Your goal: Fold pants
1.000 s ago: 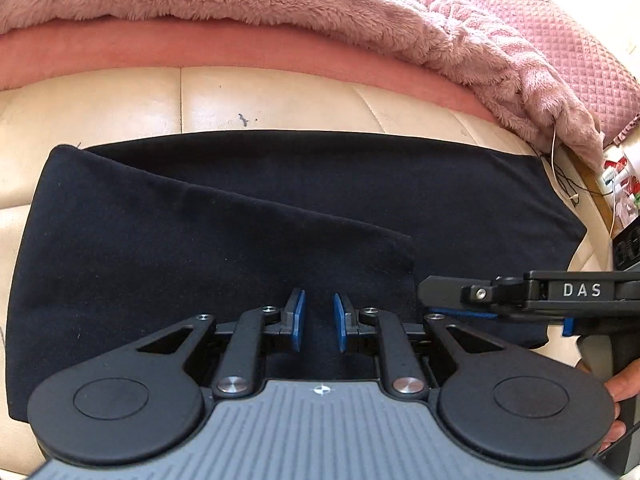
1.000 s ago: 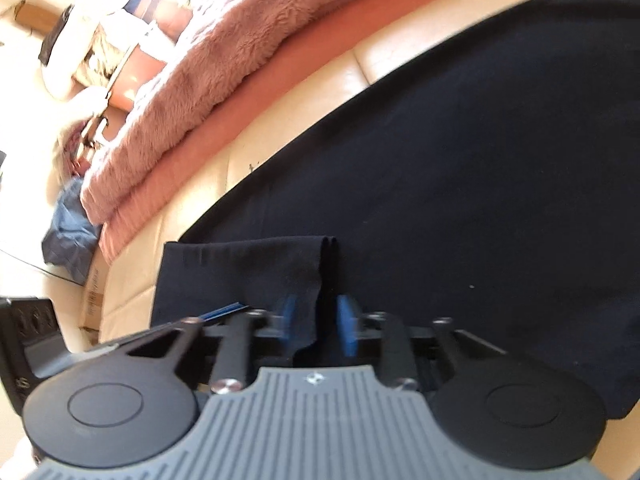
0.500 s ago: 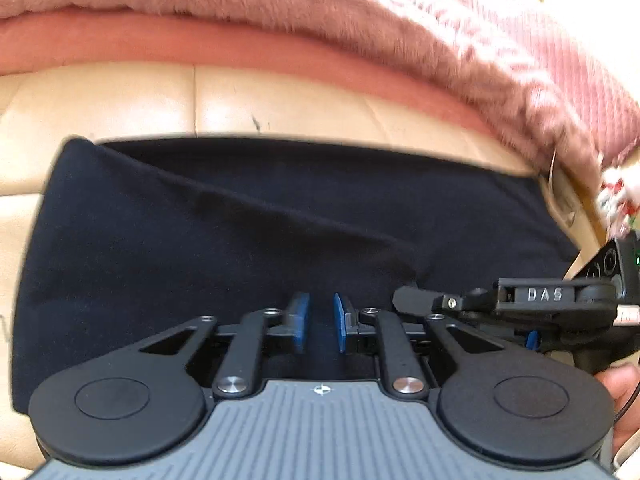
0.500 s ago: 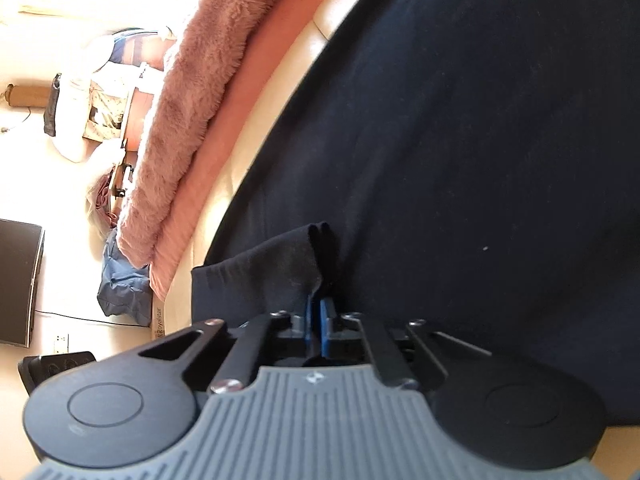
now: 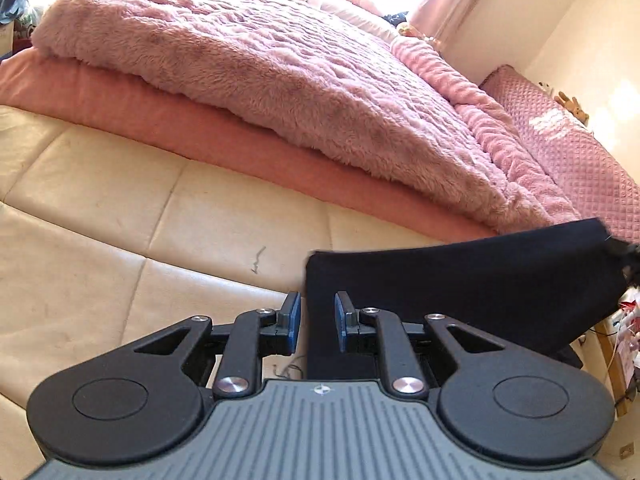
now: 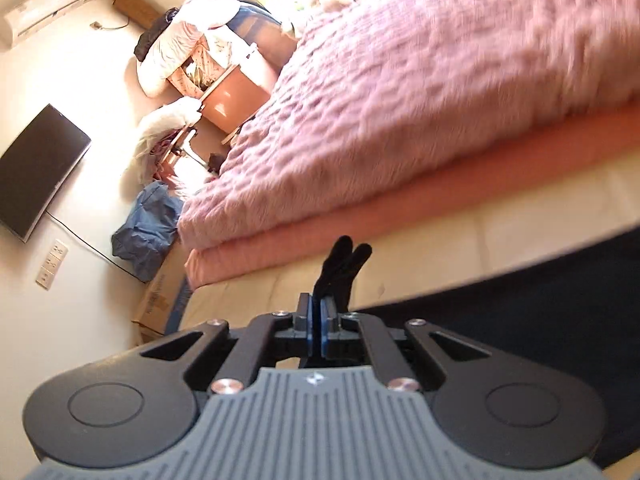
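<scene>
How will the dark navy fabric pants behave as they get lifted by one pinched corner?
Probably floppy: the dark navy fabric pants sag between held points. The right claw pinches a limp tuft. The thin folded edge seems light, unlikely to slip.

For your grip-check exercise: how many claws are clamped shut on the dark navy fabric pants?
1. The right claw pinches a pants corner. The left claw straddles the pants edge, pads apart.

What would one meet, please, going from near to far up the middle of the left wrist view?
Left tool → black pants → cream cushioned surface → salmon-pink layer → fluffy pink blanket.
</scene>
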`<action>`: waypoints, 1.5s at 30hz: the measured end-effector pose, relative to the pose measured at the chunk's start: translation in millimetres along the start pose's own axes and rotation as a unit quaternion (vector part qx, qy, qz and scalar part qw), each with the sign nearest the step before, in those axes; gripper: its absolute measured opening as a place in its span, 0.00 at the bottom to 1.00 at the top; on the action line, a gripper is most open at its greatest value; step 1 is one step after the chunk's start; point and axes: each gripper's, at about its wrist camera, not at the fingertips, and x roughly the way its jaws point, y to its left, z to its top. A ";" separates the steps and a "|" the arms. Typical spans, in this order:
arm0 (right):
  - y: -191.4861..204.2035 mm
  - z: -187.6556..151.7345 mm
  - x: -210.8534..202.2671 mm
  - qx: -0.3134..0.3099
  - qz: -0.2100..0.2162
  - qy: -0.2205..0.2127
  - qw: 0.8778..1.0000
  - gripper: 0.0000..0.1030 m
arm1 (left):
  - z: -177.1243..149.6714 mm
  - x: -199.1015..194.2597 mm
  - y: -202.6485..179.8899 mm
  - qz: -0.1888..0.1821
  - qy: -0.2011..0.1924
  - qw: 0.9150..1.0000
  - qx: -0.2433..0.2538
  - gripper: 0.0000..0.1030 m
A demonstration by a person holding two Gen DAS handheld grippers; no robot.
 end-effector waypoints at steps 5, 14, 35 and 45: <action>-5.0 46.9 -71.1 -0.047 -0.076 -0.020 0.996 0.00 | -6.3 16.8 -25.8 -0.022 0.014 0.999 0.023 0.19; -111.1 94.1 -176.1 -0.049 -0.220 -0.027 0.974 0.00 | -18.3 73.3 -99.2 -0.052 0.060 0.992 0.094 0.19; -360.5 65.6 -57.8 -0.092 -0.355 0.061 0.928 0.00 | -47.4 173.6 -147.0 0.005 0.127 0.979 0.157 0.12; -366.7 51.4 -87.8 -0.023 -0.360 -0.016 0.933 0.04 | -41.1 156.1 -145.1 -0.008 0.100 0.987 0.126 0.12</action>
